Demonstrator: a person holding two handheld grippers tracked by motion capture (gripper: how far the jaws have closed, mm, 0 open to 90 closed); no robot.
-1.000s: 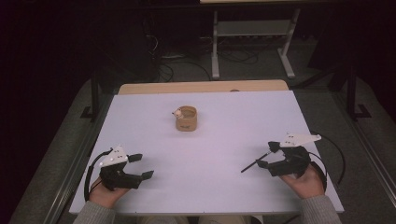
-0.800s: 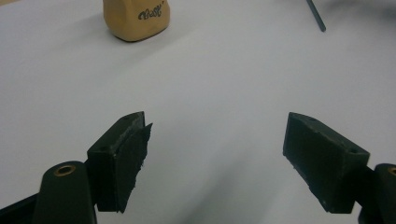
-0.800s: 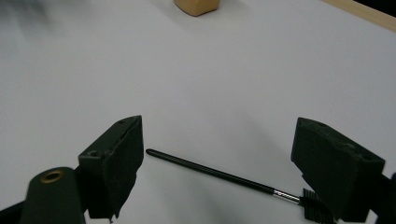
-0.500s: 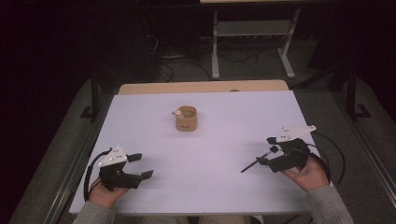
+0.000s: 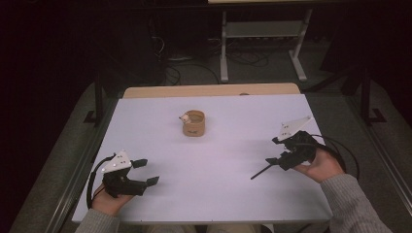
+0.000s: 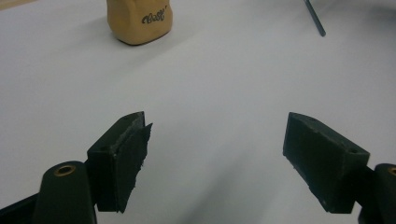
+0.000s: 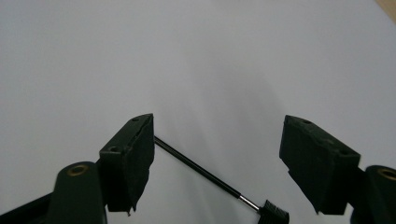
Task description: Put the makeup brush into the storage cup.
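Between the right gripper (image 7: 217, 163) jaws, thin black rod (image 7: 201, 171), jaws apart.

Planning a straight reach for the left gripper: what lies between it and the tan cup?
Nothing: in the left gripper view, bare white table runs from the open left gripper to the tan cup. The high view agrees.

the thin black rod (image 7: 201, 171) runs behind one jaw, its knurled end cut off at the bottom edge
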